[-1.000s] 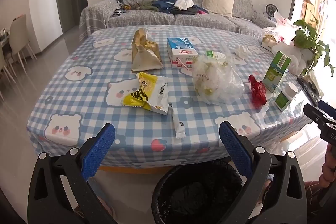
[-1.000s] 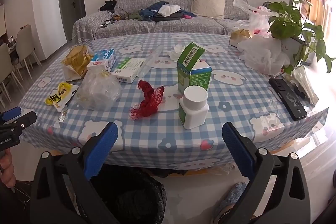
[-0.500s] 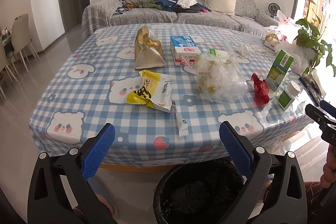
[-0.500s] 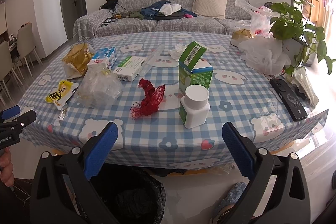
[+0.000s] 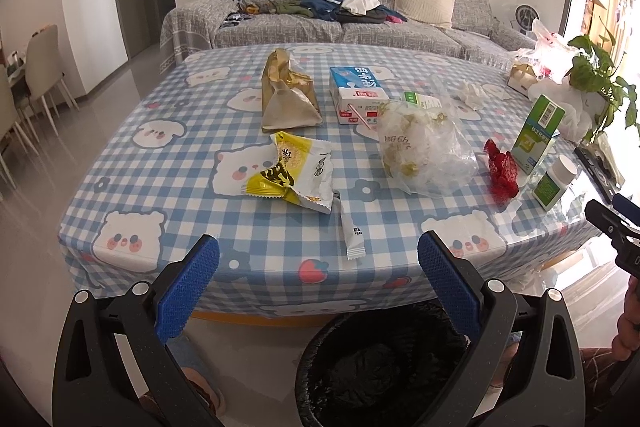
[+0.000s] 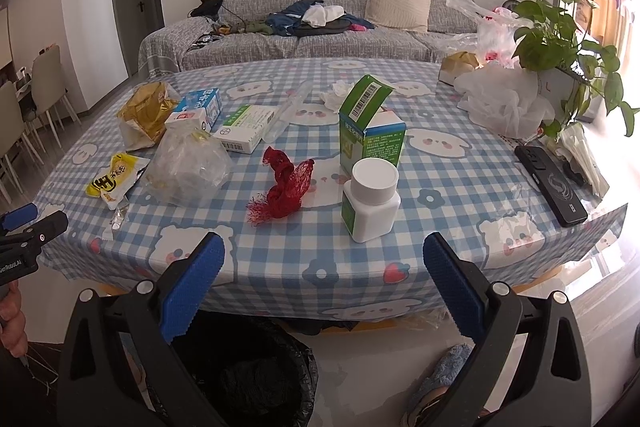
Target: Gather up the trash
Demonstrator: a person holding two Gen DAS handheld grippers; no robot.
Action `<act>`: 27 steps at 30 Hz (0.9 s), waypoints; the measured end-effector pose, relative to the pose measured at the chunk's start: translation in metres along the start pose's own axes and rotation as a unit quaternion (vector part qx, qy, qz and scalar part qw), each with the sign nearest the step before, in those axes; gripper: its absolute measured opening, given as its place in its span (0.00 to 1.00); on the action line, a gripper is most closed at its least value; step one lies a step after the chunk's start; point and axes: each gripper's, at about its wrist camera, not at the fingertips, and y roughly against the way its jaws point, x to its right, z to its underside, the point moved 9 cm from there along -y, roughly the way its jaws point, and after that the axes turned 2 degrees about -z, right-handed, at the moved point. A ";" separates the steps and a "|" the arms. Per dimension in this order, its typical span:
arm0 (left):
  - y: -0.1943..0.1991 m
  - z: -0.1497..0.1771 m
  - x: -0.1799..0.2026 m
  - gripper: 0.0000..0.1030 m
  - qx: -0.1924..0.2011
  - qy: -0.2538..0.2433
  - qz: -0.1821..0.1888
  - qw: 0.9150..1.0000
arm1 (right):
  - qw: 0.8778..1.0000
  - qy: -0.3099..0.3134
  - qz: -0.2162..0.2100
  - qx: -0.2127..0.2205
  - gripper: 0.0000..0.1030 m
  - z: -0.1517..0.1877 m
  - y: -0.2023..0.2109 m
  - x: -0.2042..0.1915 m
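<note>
Nothing has been picked up yet: both tongs hang short of the table's near edge with nothing between their blue pads, so this looks like the opening approach, the moment of choosing a first piece of trash. The left gripper (image 5: 318, 269) is spread wide, and so is the right gripper (image 6: 323, 269); neither touches the checked tablecloth (image 5: 168, 163). The trash lies scattered over the table: a yellow snack wrapper (image 5: 290, 175) with a thin white sachet (image 5: 351, 231) just beside it near the front edge, a gold paper bag (image 5: 288, 99) and a blue milk carton (image 5: 358, 95) farther back, a crumpled clear plastic bag (image 5: 424, 151) in the middle, and a red net scrap (image 6: 286, 187) close to a white pill bottle (image 6: 370, 205) and an open green box (image 6: 370, 131). The black-lined bin (image 5: 384, 363) stands on the floor just under the front edge, between the two tools. For the left side, the sachet and the wrapper seem the nearest picks; for the right, the red net. The next move would call for reaching forward over the edge, lowering the pads around a thin, flat piece and closing firmly, since such light wrappers can slide on the smooth cloth.
</note>
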 end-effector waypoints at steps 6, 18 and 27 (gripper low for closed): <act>0.003 -0.002 0.001 0.94 0.006 -0.001 0.002 1.000 | 1.000 0.000 -0.002 -0.003 0.93 0.000 -0.001 -0.001; 0.005 -0.003 0.002 0.94 0.008 -0.004 0.005 1.000 | 1.000 -0.001 -0.002 -0.003 0.93 -0.001 -0.001 -0.001; 0.006 -0.004 0.002 0.94 0.008 -0.004 0.004 1.000 | 1.000 -0.003 -0.002 -0.004 0.93 -0.001 -0.001 0.000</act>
